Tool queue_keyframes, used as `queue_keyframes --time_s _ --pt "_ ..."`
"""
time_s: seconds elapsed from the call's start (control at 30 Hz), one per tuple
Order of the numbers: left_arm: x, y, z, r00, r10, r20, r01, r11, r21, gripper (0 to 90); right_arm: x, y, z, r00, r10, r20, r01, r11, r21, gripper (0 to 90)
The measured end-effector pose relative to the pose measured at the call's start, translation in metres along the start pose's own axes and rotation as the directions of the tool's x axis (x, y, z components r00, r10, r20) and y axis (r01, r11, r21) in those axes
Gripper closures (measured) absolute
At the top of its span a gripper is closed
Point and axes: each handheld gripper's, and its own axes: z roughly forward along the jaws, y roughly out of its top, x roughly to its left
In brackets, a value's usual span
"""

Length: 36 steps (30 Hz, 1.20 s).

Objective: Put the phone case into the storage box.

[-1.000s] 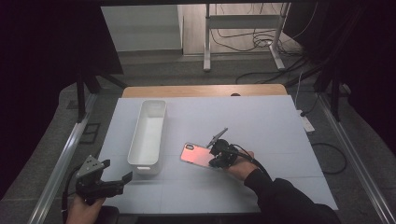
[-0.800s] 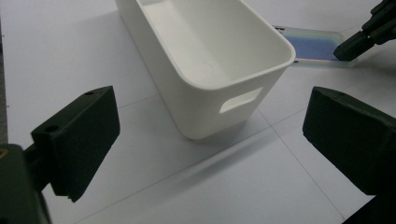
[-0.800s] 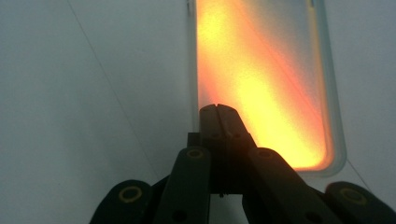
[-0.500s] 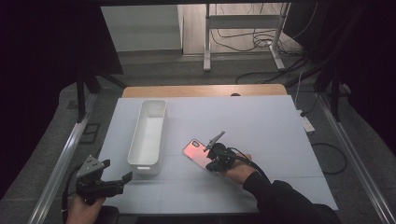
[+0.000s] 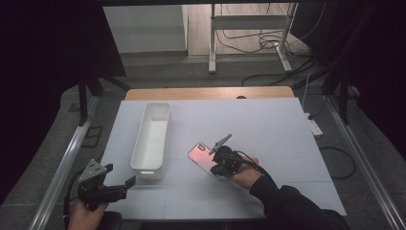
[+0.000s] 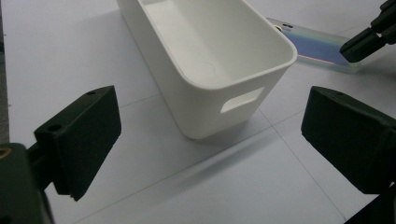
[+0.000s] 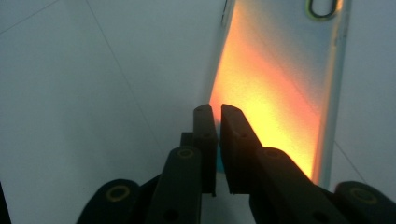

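Note:
A phone with a shiny pink-orange back (image 5: 203,154) lies flat on the white table (image 5: 287,129), right of a long white bin (image 5: 153,139). My right gripper (image 5: 214,167) is at the phone's near end. In the right gripper view the phone (image 7: 280,79) glows orange, and its left edge runs toward the narrow slit between my right gripper's (image 7: 215,111) jaws. Those jaws have just been opening a little, and I see nothing gripped between them. My left gripper (image 5: 119,176) is wide open at the table's near left corner. It faces the bin's (image 6: 210,42) handle end and holds nothing.
The bin is empty. The left gripper view shows the phone (image 6: 313,46) beyond the bin, with a jaw of the right gripper (image 6: 366,39) on its end. A wooden strip (image 5: 210,93) runs along the table's far edge, and metal rails flank both sides.
The phone has turned on the table, its left end swinging away from me, and the right gripper shifted slightly with it. The left gripper stayed put.

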Motion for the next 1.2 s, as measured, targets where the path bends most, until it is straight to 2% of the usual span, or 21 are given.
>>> queue_keyframes --time_s 0.17,0.23,0.47,0.6,0.67,0.77,0.9,0.97,1.2 --pt "0.000 0.000 0.000 1.0000 0.000 -0.001 0.000 1.0000 0.000 5.7 -0.005 0.001 -0.007 0.9997 0.023 -0.006 -0.024 1.000 -0.019 68.3" --pt "0.000 0.000 0.000 1.0000 0.000 0.000 0.000 1.0000 0.000 5.8 -0.007 0.002 -0.010 0.9993 0.036 -0.002 -0.037 0.999 -0.034 60.1" --pt "0.000 0.000 0.000 1.0000 0.000 0.000 0.000 1.0000 0.001 5.9 -0.016 0.005 -0.022 0.9963 0.074 0.044 -0.070 0.994 -0.086 43.7" --pt "0.000 0.000 0.000 1.0000 0.001 0.000 -0.001 1.0000 0.002 5.9 -0.025 0.005 -0.027 0.9952 0.087 0.045 -0.081 0.991 -0.110 34.0" --pt "0.000 0.000 0.000 1.0000 0.001 0.000 -0.001 1.0000 0.002 5.9 -0.029 0.005 -0.028 0.9946 0.092 0.047 -0.086 0.990 -0.115 27.8" --pt "0.000 0.000 0.000 1.0000 0.000 0.000 0.000 1.0000 0.002 5.9 -0.031 0.005 -0.028 0.9933 0.101 0.056 -0.094 0.988 -0.119 23.3" --pt "0.000 0.000 0.000 1.0000 0.002 0.000 -0.002 1.0000 0.001 5.9 -0.037 0.005 -0.028 0.9908 0.123 0.057 -0.115 0.985 -0.128 10.0" --pt "0.000 0.000 0.000 1.0000 0.001 0.000 -0.001 1.0000 0.001 5.9 -0.039 0.004 -0.027 0.9866 0.143 0.078 -0.132 0.982 -0.133 1.8" --pt "0.000 0.000 0.001 1.0000 0.004 0.000 -0.004 1.0000 0.003 5.9 -0.045 0.003 -0.022 0.9842 0.139 0.110 -0.126 0.985 -0.118 0.0"
